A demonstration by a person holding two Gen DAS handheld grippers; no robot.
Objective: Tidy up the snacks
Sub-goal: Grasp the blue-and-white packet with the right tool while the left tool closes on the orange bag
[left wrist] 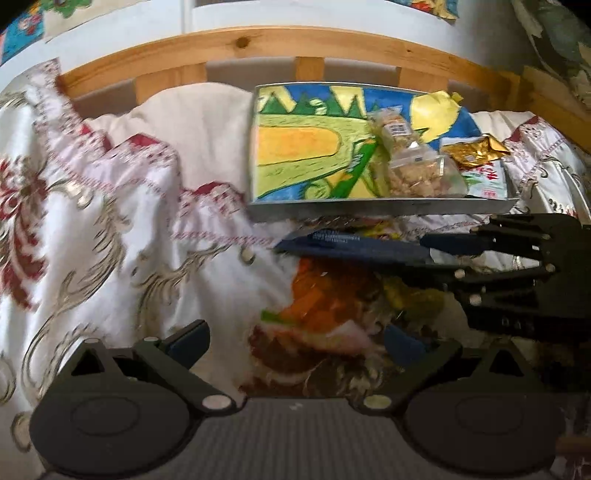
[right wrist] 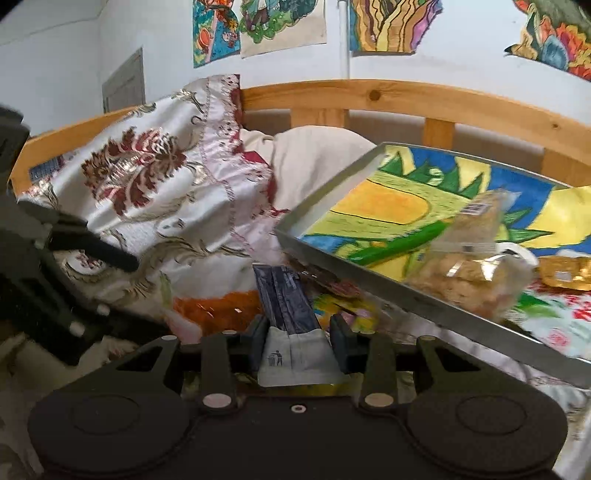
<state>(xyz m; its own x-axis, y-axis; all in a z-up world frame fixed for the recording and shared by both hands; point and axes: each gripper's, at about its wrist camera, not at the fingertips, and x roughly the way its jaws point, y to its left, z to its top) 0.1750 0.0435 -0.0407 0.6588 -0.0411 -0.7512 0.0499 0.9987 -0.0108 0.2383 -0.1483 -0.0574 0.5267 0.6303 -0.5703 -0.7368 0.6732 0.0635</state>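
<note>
A dark blue snack packet lies lengthwise between the pads of my right gripper, which is shut on its white end. The left wrist view shows that same right gripper reaching in from the right, holding the blue packet just in front of the metal tray. My left gripper is open wide over a pile of orange and brown snack packets on the bed. In the tray lie a clear bag of crackers, a green stick packet and a gold packet.
The tray has a colourful drawing as its lining and rests on an embroidered white bedcover. A wooden bed rail runs behind it, with a cream pillow to the tray's left. Drawings hang on the wall.
</note>
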